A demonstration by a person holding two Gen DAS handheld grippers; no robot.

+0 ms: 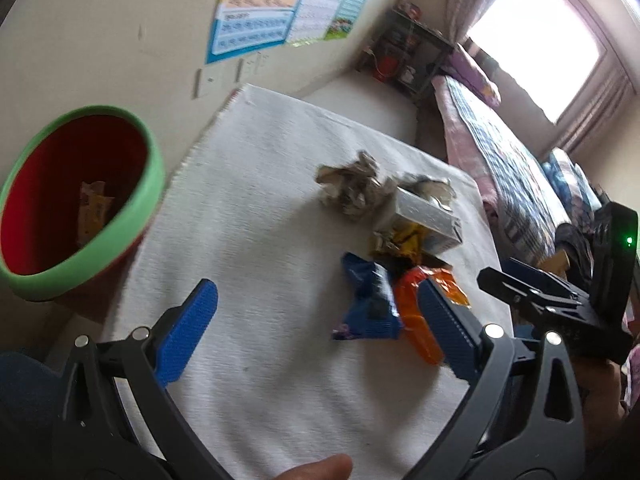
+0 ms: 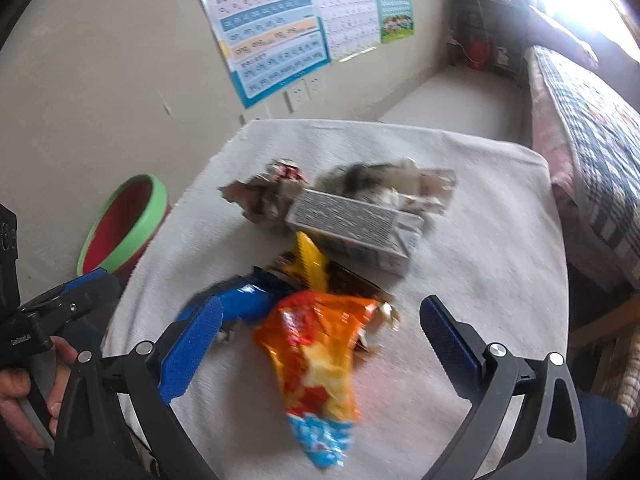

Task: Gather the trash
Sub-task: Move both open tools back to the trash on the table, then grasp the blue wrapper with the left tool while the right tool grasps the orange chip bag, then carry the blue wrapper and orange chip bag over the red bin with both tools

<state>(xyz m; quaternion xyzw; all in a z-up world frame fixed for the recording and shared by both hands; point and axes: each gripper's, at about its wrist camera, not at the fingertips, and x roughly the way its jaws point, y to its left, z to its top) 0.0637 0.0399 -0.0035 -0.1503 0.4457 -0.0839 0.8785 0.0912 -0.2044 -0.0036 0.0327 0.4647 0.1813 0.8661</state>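
My left gripper [image 1: 316, 328] spread wide, holding nothing, over white cloth [image 1: 260, 208]. My right gripper [image 2: 320, 344] equally wide, orange chip bag [image 2: 316, 360] lying between fingers, unpinched. Blue wrapper [image 2: 244, 300], box [image 2: 352, 236] mid-frame. Red bin [image 1: 76, 200] left edge.

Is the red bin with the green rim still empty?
No. A yellowish wrapper already lies inside the red bin with the green rim.
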